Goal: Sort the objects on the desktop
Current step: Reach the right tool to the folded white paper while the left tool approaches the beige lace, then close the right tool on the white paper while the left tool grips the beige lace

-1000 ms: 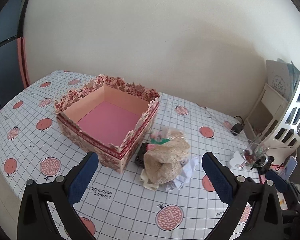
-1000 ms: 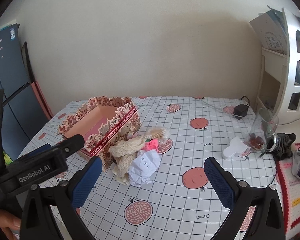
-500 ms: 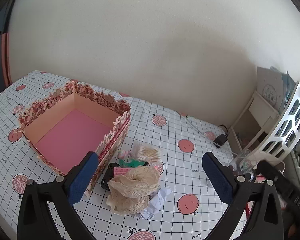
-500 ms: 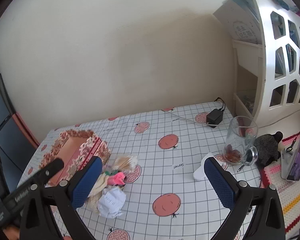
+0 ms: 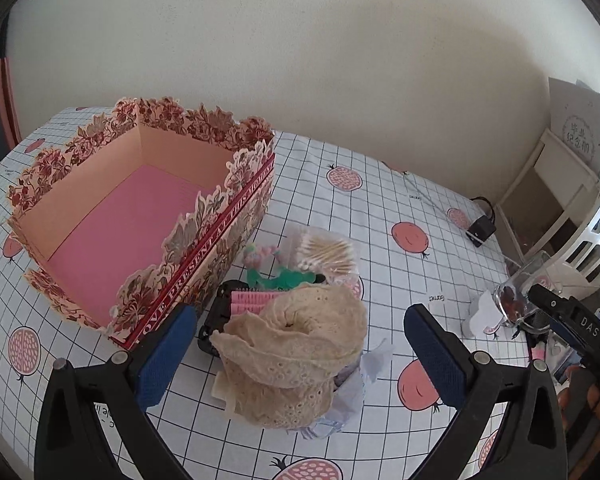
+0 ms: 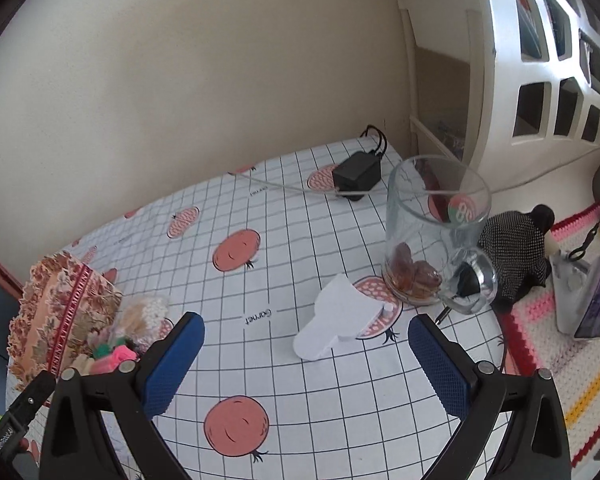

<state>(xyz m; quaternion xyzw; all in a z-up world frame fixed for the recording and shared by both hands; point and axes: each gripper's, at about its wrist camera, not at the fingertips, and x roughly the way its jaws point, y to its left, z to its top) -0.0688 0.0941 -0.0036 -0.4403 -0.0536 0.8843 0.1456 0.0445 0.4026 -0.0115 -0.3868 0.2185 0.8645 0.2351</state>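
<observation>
Floral box [image 5: 140, 216] sits empty at table [image 5: 380, 208] left, ready for sorted bits. Pile w/ lace cloth [image 5: 292, 352] lies just beside it; left gripper [image 5: 296, 356] jaws wide open around it, prob. lining up a grab. Right gripper [image 6: 306, 364] open too, empty, near white item [image 6: 336, 320], maybe paper.

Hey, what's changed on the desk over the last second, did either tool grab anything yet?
Nothing grabbed. The left tool swung away, then came back in low over the lace cloth beside the floral box, open. The right tool turned right toward the white paper piece and glass jar, open. The objects themselves haven't moved.
</observation>
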